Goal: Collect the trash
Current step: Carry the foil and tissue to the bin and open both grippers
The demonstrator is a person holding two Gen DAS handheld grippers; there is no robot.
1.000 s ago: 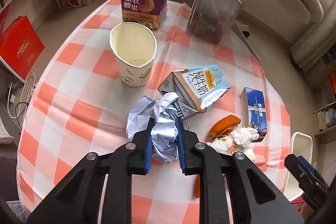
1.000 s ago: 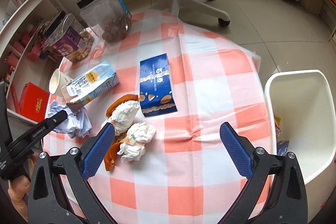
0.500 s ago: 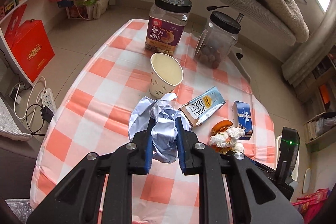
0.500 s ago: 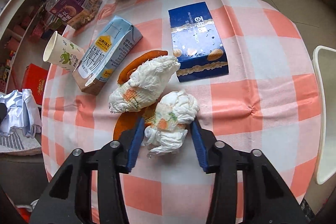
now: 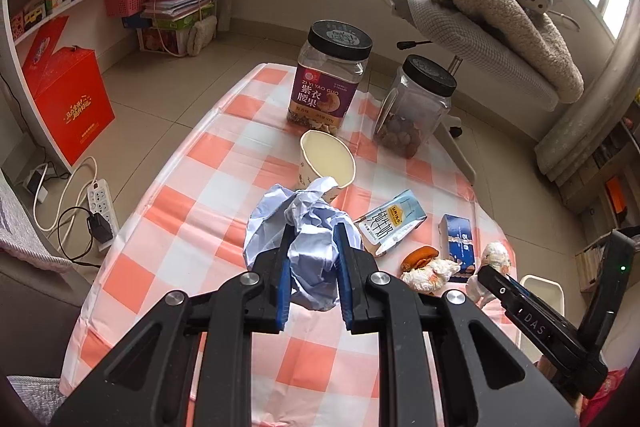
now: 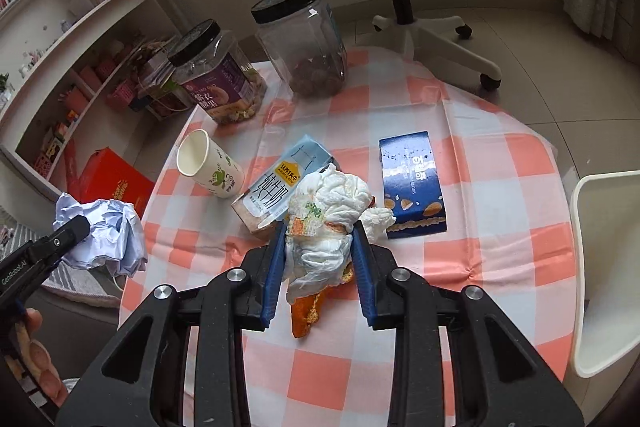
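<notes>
Right wrist: right tongs (image 6: 318, 259) closing, clamping tissue wad (image 6: 328, 223), milk carton (image 6: 276, 187) half-hidden | left tongs (image 5: 311, 259) clamp crumpled paper (image 5: 300, 227)

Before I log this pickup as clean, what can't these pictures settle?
- Inside of the white bin: right wrist view, cut by the frame edge; left wrist view, behind the right tongs.
- Orange peel: right wrist view, mostly under the white tissue wad; whether it is gripped or just dangling is unclear.
- Paper cup's bottom: left wrist view, hidden behind the crumpled blue paper.
</notes>
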